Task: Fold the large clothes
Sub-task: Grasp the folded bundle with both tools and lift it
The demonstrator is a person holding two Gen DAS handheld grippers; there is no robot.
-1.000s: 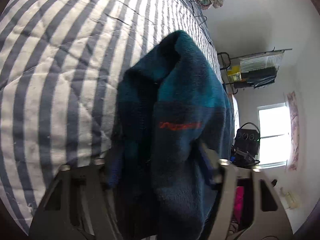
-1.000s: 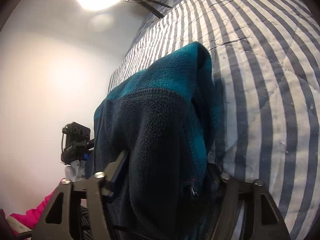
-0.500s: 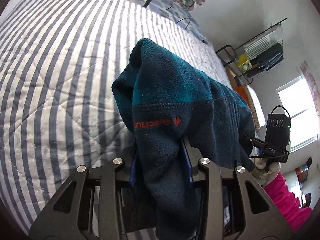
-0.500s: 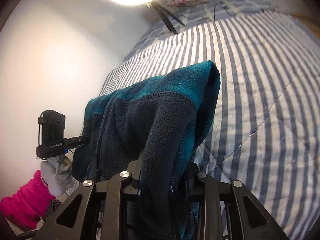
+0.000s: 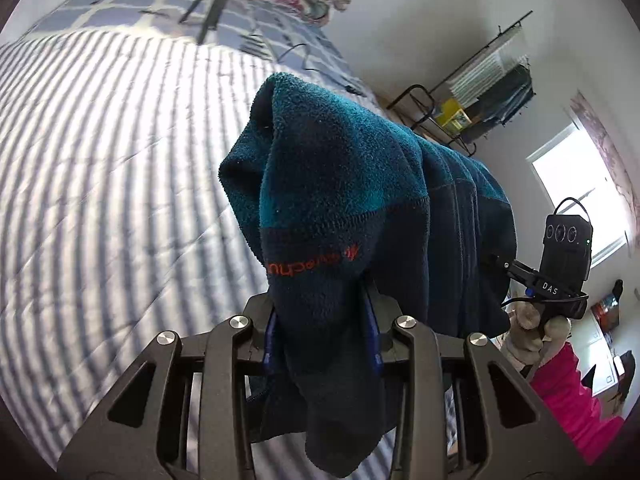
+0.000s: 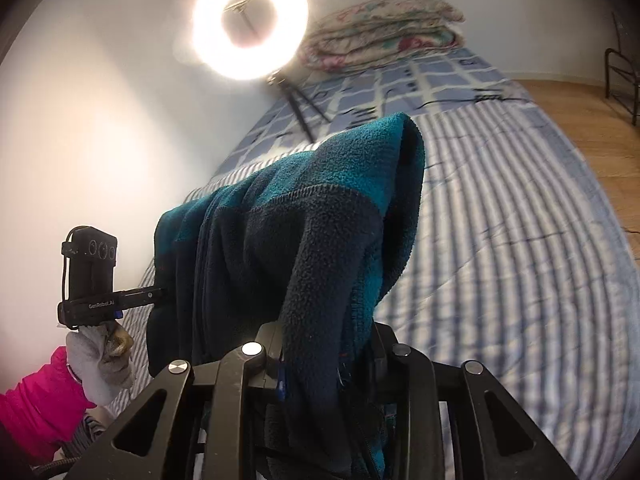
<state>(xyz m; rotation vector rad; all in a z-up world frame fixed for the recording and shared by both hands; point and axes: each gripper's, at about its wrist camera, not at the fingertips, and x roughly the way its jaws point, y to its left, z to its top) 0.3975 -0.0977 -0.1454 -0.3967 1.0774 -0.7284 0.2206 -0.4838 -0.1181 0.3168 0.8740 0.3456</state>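
Left hand-held gripper [image 5: 320, 336] is clamped on the teal and navy fleece jacket [image 5: 352, 200], right hand-held gripper [image 6: 326, 356] clamped on it too, jacket hanging between them above the blue-striped quilted bed [image 5: 100, 184].

we're over the bed [image 6: 520, 220], covered by a blue-and-white striped quilt [image 5: 100, 200] across most of what we see. beyond the quilt, toward the wall, a blue checked sheet [image 6: 420, 80] takes over. on that sheet sits a folded floral blanket [image 6: 380, 36], right at the far end. black tripod legs [image 6: 298, 108] stand on the sheet just this side of the blanket, and a thin dark cable [image 5: 296, 54] trails on the sheet near them.
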